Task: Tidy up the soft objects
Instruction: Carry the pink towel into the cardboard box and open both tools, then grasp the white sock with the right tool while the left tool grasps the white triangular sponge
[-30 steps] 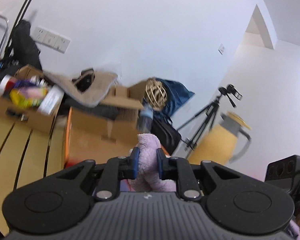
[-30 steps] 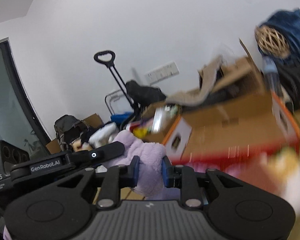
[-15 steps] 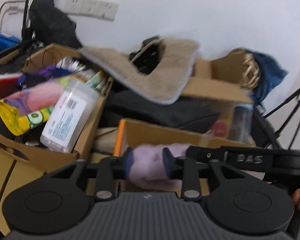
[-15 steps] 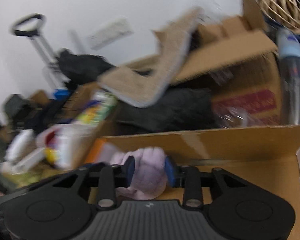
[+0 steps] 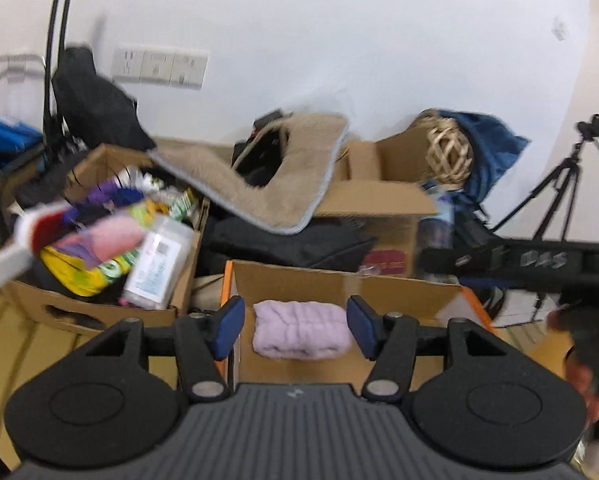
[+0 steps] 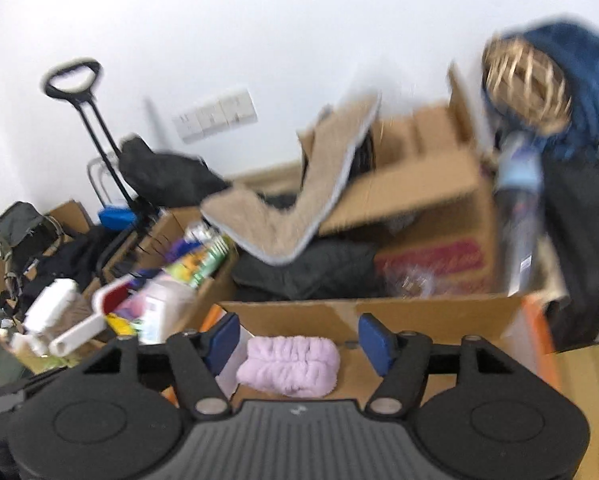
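Note:
A folded lilac fluffy soft item lies inside an open cardboard box with an orange rim. It shows in the right wrist view too, in the same box. My left gripper is open, its blue pads either side of the item without touching it. My right gripper is open in the same way above the item. The right gripper's body shows at the right of the left wrist view.
A cardboard box of bottles and packets stands to the left. Behind are a beige fleece mat, black fabric, another cardboard box, a wicker ball, a tripod and a trolley against the white wall.
Both grippers were shut on the lilac item and carried it over the box. Both have opened, and the item now lies in the box.

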{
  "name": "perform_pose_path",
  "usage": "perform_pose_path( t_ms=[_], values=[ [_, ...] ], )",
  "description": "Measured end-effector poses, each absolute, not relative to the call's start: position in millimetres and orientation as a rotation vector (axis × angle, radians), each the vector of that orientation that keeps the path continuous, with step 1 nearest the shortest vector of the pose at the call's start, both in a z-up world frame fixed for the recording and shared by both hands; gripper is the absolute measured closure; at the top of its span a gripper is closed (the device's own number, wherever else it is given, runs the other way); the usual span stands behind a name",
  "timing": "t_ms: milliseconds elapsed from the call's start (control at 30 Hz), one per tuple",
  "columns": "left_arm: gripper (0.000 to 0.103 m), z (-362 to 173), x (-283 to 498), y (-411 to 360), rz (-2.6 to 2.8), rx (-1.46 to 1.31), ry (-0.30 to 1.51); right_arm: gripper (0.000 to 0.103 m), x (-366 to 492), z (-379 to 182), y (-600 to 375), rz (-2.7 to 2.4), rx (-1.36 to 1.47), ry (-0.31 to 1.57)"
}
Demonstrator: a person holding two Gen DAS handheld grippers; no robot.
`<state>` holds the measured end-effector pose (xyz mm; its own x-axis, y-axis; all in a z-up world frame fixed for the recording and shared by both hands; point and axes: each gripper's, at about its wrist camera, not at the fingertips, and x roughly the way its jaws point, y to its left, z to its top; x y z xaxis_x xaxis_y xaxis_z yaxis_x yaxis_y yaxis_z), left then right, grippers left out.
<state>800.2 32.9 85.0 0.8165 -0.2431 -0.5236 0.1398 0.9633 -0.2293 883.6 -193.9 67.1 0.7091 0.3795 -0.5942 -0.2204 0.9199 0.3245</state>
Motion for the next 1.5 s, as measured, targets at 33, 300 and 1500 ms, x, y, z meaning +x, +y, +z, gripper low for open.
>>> perform_pose_path(
  t_ms=[33,300,1500],
  values=[
    [0.042,96,782,34,-0.219,-0.172,0.566,0.032,868,81,-202,0.334,0.231,0.686],
    [0.029,147,617,30,-0.289,-0.104,0.438,0.021,695,152,-273,0.261,0.199,0.546],
    [0.028,-15,432,10,-0.180,-0.105,0.489,0.025,419,-42,-250,0.214,0.121,0.540]
  ],
)
